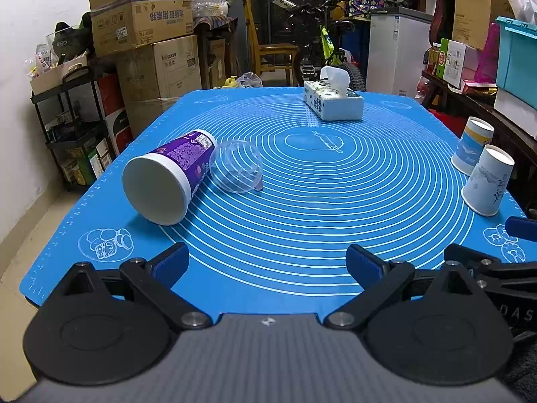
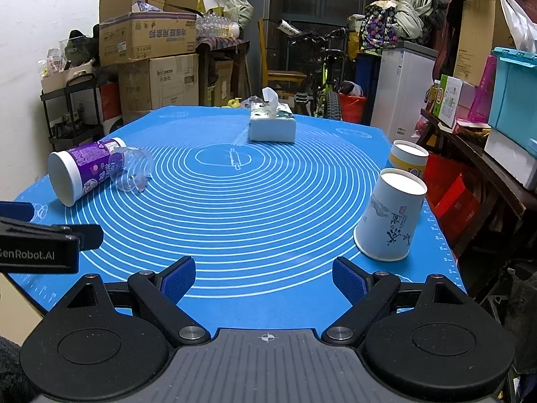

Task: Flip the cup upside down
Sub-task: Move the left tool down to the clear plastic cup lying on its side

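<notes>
Two paper cups stand upside down at the right edge of the blue mat [image 1: 302, 221]: a white one with blue drawings [image 1: 486, 181] [image 2: 391, 216] and a yellow-banded one [image 1: 471, 151] [image 2: 407, 159] behind it. A purple and white cup [image 1: 171, 174] [image 2: 84, 171] lies on its side at the left, its clear dome lid [image 1: 236, 166] [image 2: 134, 171] beside it. My left gripper [image 1: 266, 265] is open and empty over the mat's near edge. My right gripper [image 2: 263, 282] is open and empty, near the white cup's left.
A tissue box [image 1: 332, 100] [image 2: 272, 122] sits at the far middle of the mat. Cardboard boxes [image 1: 144, 23] and a black shelf [image 1: 77, 127] stand left; a bicycle [image 1: 322, 50], white cabinet [image 1: 396, 53] and cluttered shelf [image 1: 470, 94] stand behind and right.
</notes>
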A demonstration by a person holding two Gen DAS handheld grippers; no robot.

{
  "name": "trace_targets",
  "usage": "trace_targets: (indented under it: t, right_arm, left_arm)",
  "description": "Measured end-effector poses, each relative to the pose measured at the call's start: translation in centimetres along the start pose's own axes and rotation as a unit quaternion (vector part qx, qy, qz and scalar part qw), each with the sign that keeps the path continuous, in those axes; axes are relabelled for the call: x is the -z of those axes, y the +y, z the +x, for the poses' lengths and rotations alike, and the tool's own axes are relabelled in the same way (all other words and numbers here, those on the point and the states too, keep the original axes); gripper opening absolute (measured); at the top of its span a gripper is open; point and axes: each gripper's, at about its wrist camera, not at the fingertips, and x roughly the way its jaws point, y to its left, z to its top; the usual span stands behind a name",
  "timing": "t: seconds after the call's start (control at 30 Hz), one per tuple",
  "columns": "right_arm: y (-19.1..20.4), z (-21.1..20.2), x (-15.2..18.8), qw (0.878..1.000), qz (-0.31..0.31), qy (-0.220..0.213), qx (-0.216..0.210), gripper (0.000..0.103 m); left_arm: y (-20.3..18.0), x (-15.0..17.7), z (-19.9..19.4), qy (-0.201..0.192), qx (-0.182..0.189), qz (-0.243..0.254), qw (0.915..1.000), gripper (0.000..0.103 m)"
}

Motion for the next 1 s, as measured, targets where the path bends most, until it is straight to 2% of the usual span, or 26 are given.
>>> trace_targets:
  t: [0.2,0.33,0.6,0.8,1.0]
  right_arm:
    - [-0.5,1.2,-1.3,1.000,0.004,-0.008,0.005,0.090]
    - [-1.2,2.0,-2.2,1.000,0.014,-0.012,0.006,0.090]
    - [-2.4,3.8,-2.5,1.000,0.024,-0.007,0.013,0.090]
    - [-3.6,5.2,-2.6,0.999,0.036,-0.002,0.019,0.090]
    - [-4.3,6.6,-2.8,0.999,0.046,0.002,0.021,0.090]
  left_arm:
    - [-0.7,-0.9,1.3,-0.015,-0.023,0.026,0.9993,0.099]
    - [-1.6,-2.1,3.6,-0.044,-0.074,0.065,0.9941,0.099]
    - [-2.3,-4.1,9.4,-0.062,-0.129,0.084,0.9861,0.099]
    - [-2.2,-5.5,11.7,-0.064,-0.138,0.091,0.9841,0.099]
    - [-1.9,-6.5,13.9,-0.038,-0.122,0.077,0.9889,0.098]
